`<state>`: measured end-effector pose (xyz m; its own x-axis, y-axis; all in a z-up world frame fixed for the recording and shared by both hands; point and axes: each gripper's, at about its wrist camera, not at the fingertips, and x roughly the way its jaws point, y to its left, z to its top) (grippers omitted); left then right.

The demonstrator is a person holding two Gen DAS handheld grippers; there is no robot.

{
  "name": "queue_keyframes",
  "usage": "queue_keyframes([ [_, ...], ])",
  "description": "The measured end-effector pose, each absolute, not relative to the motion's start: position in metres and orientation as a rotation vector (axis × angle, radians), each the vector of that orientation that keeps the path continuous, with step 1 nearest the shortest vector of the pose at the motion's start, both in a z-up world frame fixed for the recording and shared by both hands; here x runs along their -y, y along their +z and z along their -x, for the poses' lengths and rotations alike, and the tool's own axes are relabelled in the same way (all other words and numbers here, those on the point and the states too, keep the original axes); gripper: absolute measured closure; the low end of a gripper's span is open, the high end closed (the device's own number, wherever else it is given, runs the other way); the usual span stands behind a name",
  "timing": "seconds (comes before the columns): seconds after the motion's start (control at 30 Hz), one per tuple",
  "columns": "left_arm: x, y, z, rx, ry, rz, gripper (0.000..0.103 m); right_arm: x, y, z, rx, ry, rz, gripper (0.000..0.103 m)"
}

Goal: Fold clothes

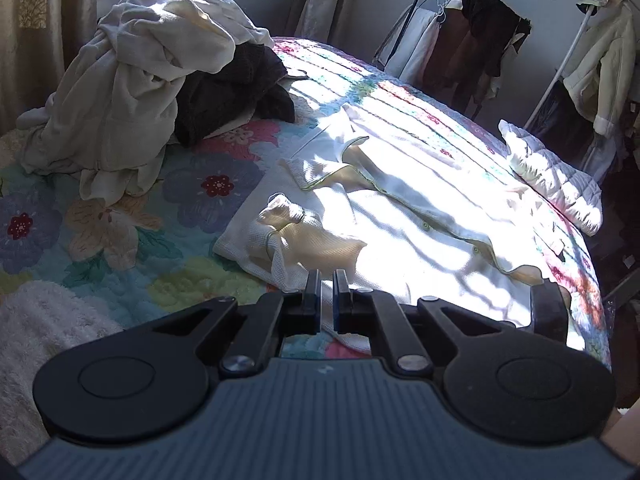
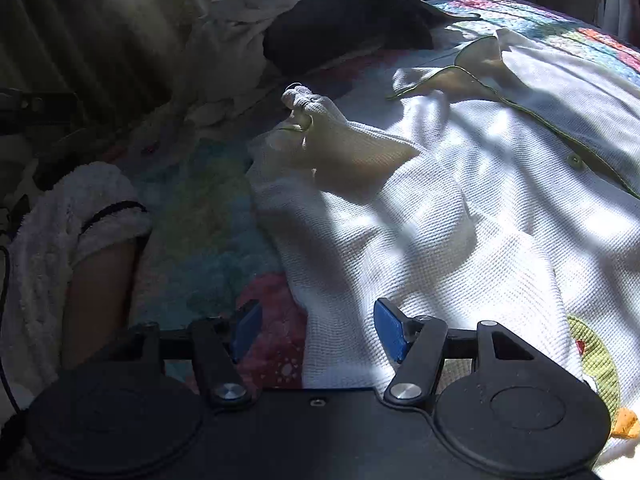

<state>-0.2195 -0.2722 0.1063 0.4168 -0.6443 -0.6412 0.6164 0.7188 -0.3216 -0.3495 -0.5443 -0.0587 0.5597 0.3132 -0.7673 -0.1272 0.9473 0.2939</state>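
Hovering my left gripper [image 1: 327,276] closed, empty; right gripper [image 2: 316,330] open over shirt [image 1: 400,208] edge, collar toward clothes pile [image 1: 132,92]; quilt [image 1: 140,216] bare alongside.

White shirt [image 2: 460,216]: waffle-weave cloth, matt, green piping at collar, green plastic-looking buttons. Quilt [image 1: 132,216]: stitched, padded cloth, floral print. Sleeve [image 2: 60,216]: fluffy, towel-like pile. Left gripper [image 1: 327,280] and right gripper [image 2: 316,328]: matt black plastic arms, shiny metal pivot pins, blue pads [image 2: 390,332]. Cream pile of clothes [image 1: 132,80]: soft, creased cloth.
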Motion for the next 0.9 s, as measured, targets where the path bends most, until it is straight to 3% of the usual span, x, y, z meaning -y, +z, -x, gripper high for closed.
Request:
queue_keyframes([
  [0.2, 0.282, 0.111, 0.228, -0.792, -0.793, 0.001, 0.098, 0.511, -0.084, 0.356, -1.066, 0.397, -0.243, 0.036],
  [0.37, 0.303, 0.074, 0.215, -0.897, -0.746, -0.076, 0.097, 0.509, -0.083, 0.361, -1.063, 0.41, -0.279, 0.035],
  [0.43, 0.316, 0.046, 0.205, -0.928, -0.777, -0.103, 0.087, 0.51, -0.082, 0.362, -1.058, 0.402, -0.292, 0.036],
  [0.47, 0.321, 0.033, 0.2, -0.958, -0.771, -0.105, 0.063, 0.51, -0.077, 0.365, -1.02, 0.363, -0.285, 0.036],
  [0.5, 0.328, 0.015, 0.192, -1.016, -0.738, -0.119, 0.047, 0.511, -0.073, 0.367, -0.989, 0.347, -0.274, 0.036],
  [0.77, 0.347, -0.023, 0.173, -1.049, -0.662, -0.215, 0.04, 0.508, -0.054, 0.372, -0.923, 0.299, -0.065, 0.035],
  [0.9, 0.337, -0.03, 0.169, -1.046, -0.636, -0.198, 0.022, 0.518, -0.054, 0.381, -0.948, 0.271, -0.029, 0.035],
])
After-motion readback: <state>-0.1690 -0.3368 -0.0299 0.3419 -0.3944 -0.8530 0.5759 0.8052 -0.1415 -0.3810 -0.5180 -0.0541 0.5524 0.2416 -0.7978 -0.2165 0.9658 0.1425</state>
